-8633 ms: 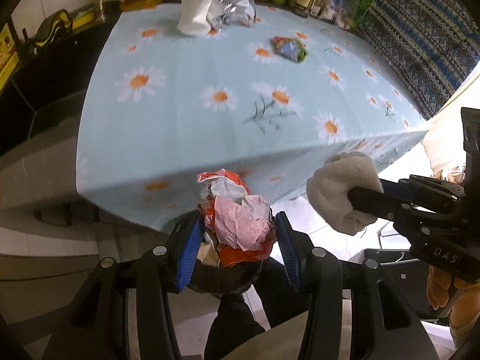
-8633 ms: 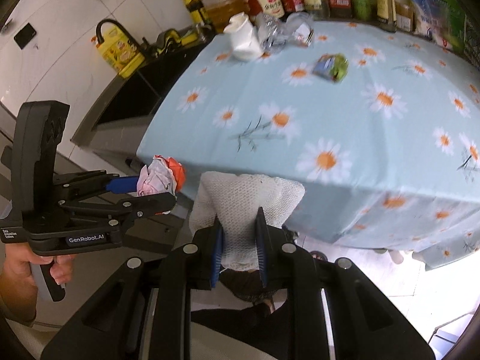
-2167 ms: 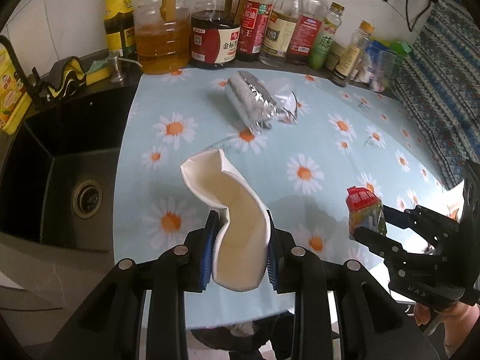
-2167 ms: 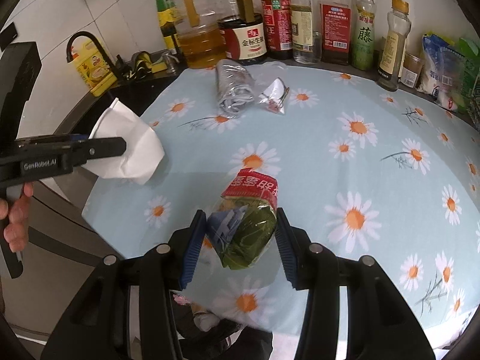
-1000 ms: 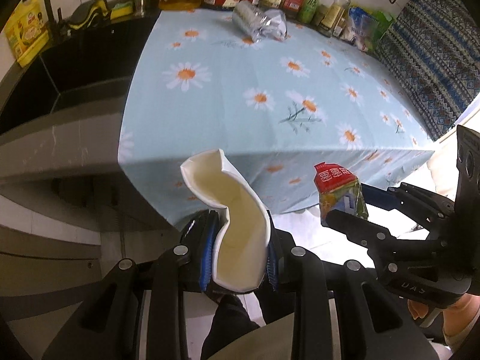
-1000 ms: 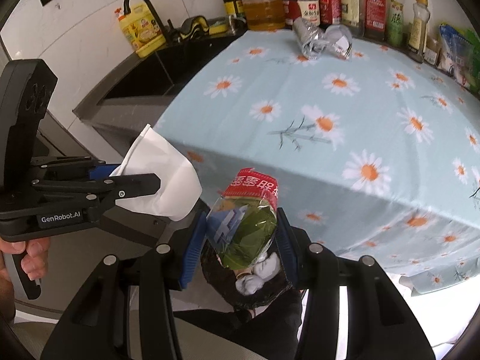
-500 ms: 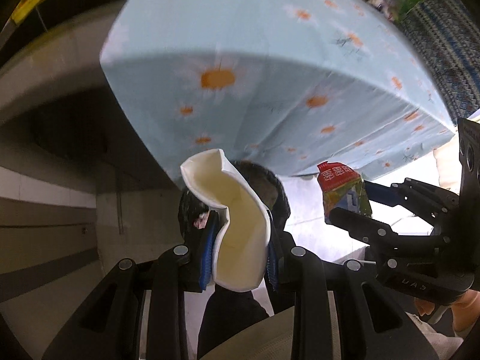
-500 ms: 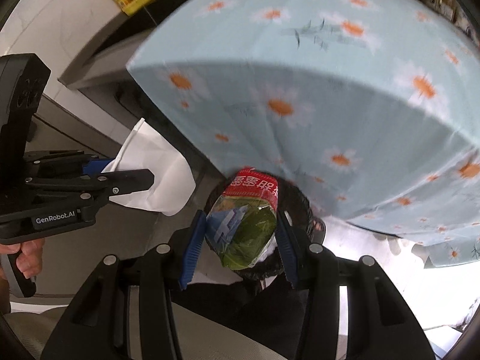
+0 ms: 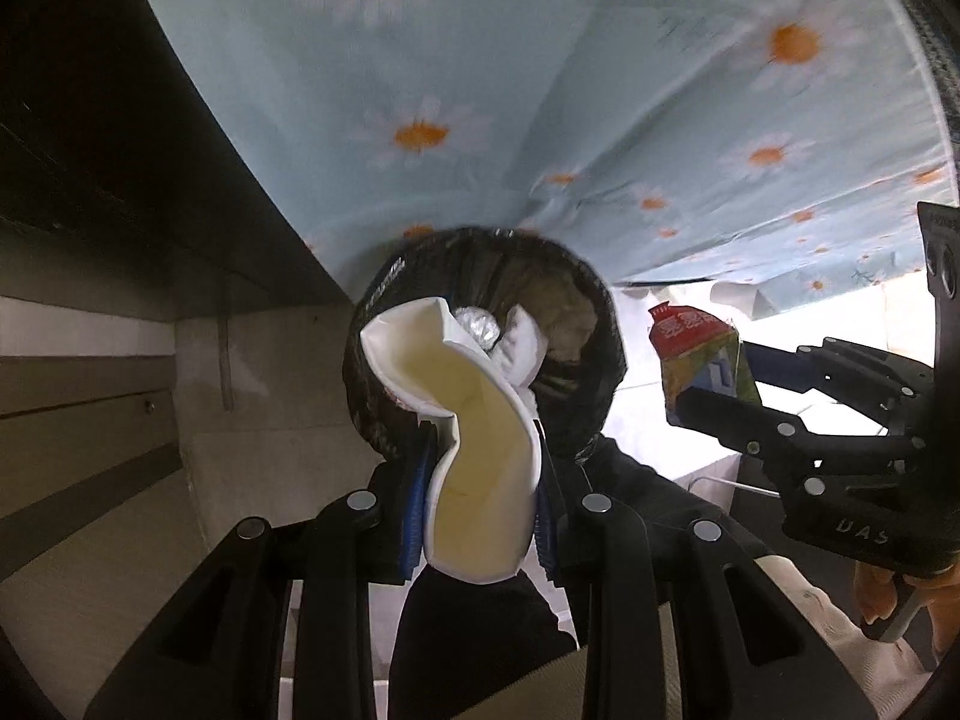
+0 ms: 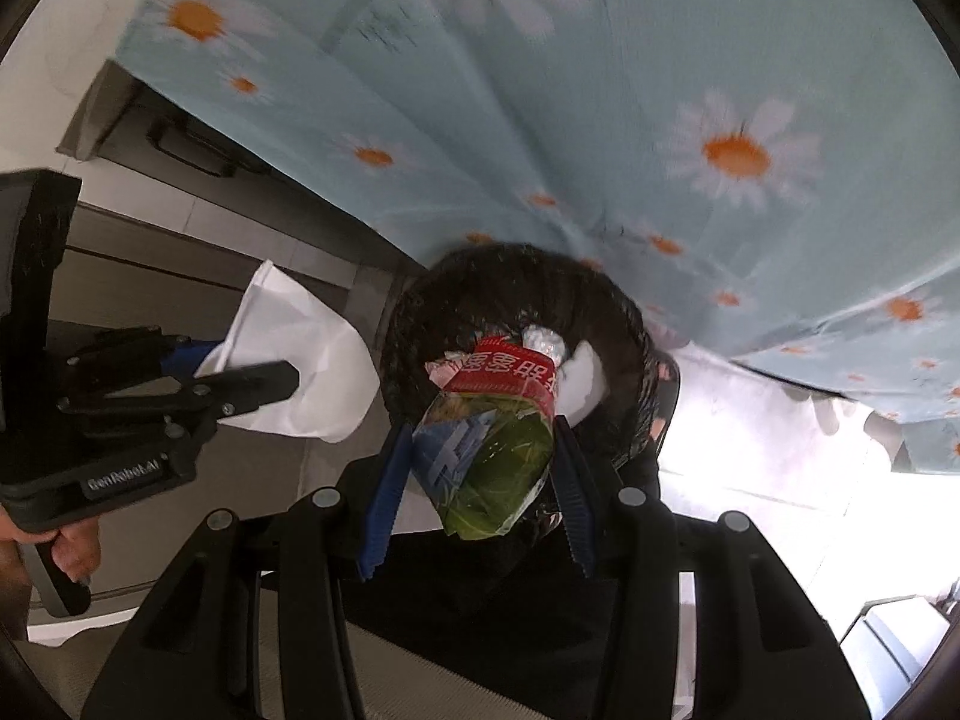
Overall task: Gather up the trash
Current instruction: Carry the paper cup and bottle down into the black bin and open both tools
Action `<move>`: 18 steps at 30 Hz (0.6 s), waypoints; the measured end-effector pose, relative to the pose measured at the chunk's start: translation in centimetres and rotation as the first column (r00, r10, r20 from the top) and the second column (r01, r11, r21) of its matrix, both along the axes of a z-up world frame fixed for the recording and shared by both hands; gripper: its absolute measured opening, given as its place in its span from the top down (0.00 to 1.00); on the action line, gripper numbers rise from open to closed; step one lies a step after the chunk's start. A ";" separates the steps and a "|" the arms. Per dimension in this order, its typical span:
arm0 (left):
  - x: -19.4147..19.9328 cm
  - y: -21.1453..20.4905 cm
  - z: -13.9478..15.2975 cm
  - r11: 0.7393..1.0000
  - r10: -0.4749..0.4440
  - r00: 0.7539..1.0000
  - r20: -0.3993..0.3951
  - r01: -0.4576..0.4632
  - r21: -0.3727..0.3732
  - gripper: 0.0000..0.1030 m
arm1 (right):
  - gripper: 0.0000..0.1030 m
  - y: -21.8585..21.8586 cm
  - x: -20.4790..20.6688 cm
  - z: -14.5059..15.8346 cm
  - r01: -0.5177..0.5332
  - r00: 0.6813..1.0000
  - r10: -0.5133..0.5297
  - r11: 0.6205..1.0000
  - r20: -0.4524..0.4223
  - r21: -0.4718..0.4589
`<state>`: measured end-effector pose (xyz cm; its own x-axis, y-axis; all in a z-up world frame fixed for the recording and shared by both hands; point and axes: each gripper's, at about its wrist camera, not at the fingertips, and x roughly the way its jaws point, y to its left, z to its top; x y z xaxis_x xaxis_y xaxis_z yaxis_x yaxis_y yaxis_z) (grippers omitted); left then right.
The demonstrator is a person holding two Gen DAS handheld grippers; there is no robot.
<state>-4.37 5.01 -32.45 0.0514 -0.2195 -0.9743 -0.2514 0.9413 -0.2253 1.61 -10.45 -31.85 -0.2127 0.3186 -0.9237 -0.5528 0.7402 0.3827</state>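
Nearest the left wrist camera, the left gripper (image 9: 480,504) is clamped tight on a crushed white paper cup (image 9: 474,450), its blue pads pressed into the flattened sides. In the right wrist view the right gripper (image 10: 480,468) stands at a middling width, closed on a clear plastic snack packet with green contents and a red printed band (image 10: 492,444). Both pieces hang directly over the round bin lined with a black plastic bag (image 10: 414,312), which sits on the floor under the hanging edge of the pale blue daisy-print tablecloth (image 10: 690,90). Inside the bin lie a white wad (image 10: 585,381), a bit of crinkled silver foil (image 10: 543,342) and a pinkish scrap (image 10: 444,369), so part of the collecting looks done. Neither held item has been let go; releasing both into the bag appears to be the step in hand. Whether any rubbish remains on the tabletop cannot be told, since only the cloth's overhang shows.
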 end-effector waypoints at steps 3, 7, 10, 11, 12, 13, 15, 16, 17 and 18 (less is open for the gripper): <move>0.1 0.0 -1.8 1.000 -0.001 1.000 -0.024 0.001 -0.005 0.74 | 0.54 0.3 0.1 -1.6 0.017 0.999 -0.017 1.000 -0.029 -0.014; -0.1 0.7 -3.7 1.000 0.002 0.999 -0.055 -0.002 -0.009 0.74 | 0.54 0.2 0.1 -3.6 0.036 0.998 -0.038 0.999 -0.059 -0.034; 0.0 1.1 -5.1 0.999 0.017 0.997 -0.081 -0.020 -0.027 0.73 | 0.54 -0.1 0.5 -5.4 0.073 0.991 -0.078 0.996 -0.106 -0.054; 0.1 1.1 -5.6 0.999 0.021 0.996 -0.090 -0.024 -0.032 0.73 | 0.54 0.0 0.6 -5.7 0.080 0.989 -0.086 0.995 -0.117 -0.053; 0.2 1.2 -5.8 0.999 0.021 0.996 -0.091 -0.024 -0.033 0.73 | 0.54 0.0 0.7 -6.0 0.086 0.988 -0.092 0.995 -0.123 -0.055; 0.2 1.2 -6.0 0.999 0.020 0.996 -0.090 -0.023 -0.034 0.73 | 0.54 0.1 0.8 -6.4 0.090 0.987 -0.097 0.994 -0.125 -0.063; 0.4 1.0 -6.5 0.999 0.017 0.995 -0.095 -0.021 -0.039 0.73 | 0.54 0.3 1.0 -7.0 0.096 0.985 -0.105 0.993 -0.134 -0.068; 0.4 1.0 -6.7 0.999 0.015 0.995 -0.098 -0.019 -0.040 0.73 | 0.54 0.3 1.1 -7.2 0.103 0.984 -0.113 0.992 -0.140 -0.073; 0.5 0.9 -6.8 0.999 0.015 0.995 -0.099 -0.020 -0.040 0.73 | 0.54 0.2 1.1 -7.4 0.108 0.982 -0.118 0.991 -0.147 -0.074; 0.6 0.8 -6.9 0.999 0.017 0.995 -0.103 -0.022 -0.040 0.72 | 0.54 0.1 1.1 -7.6 0.111 0.981 -0.122 0.991 -0.150 -0.075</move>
